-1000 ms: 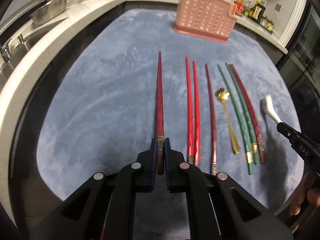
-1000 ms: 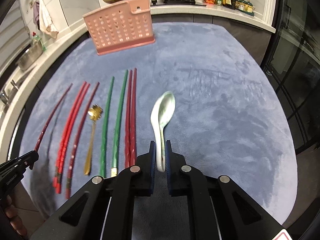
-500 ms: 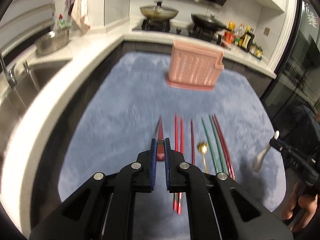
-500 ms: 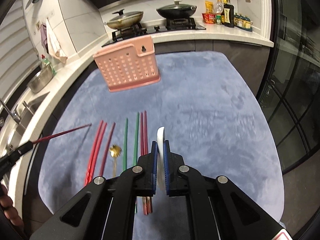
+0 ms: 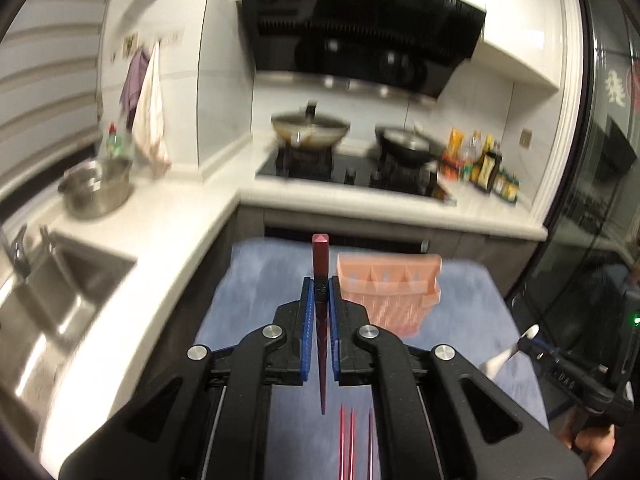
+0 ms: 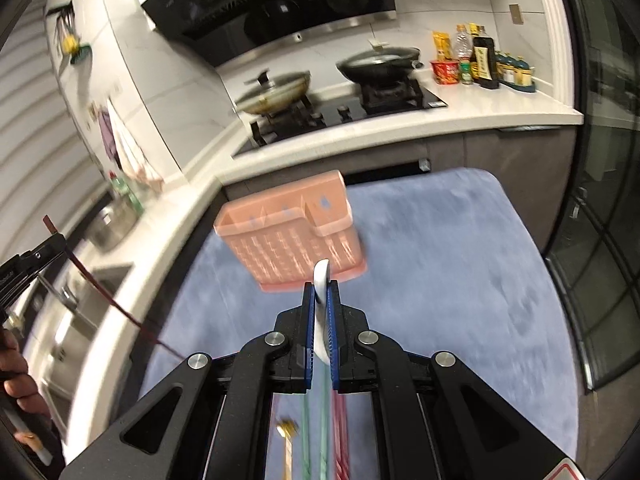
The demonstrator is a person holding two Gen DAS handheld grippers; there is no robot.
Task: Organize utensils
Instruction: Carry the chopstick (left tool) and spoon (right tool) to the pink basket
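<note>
At 1 o'clock beyond left gripper (image 5: 320,308): pink caddy (image 5: 390,292) | clamps dark red chopstick (image 5: 320,264), upright, tip down | right gripper (image 6: 320,312) pinches white spoon (image 6: 321,280), caddy at 12 o'clock, nearer.

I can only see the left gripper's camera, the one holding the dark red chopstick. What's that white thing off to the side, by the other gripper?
Observer: A white spoon. The right wrist view shows it edge-on, pinched between the blue pads of the right gripper.
Operator: Is there stuff lying down there that I can't see?
Observer: Yes. Two green chopsticks lie on the blue mat, under that gripper.
Operator: Anything else?
Observer: A gold spoon lies beside them, on their left in that picture.
</note>
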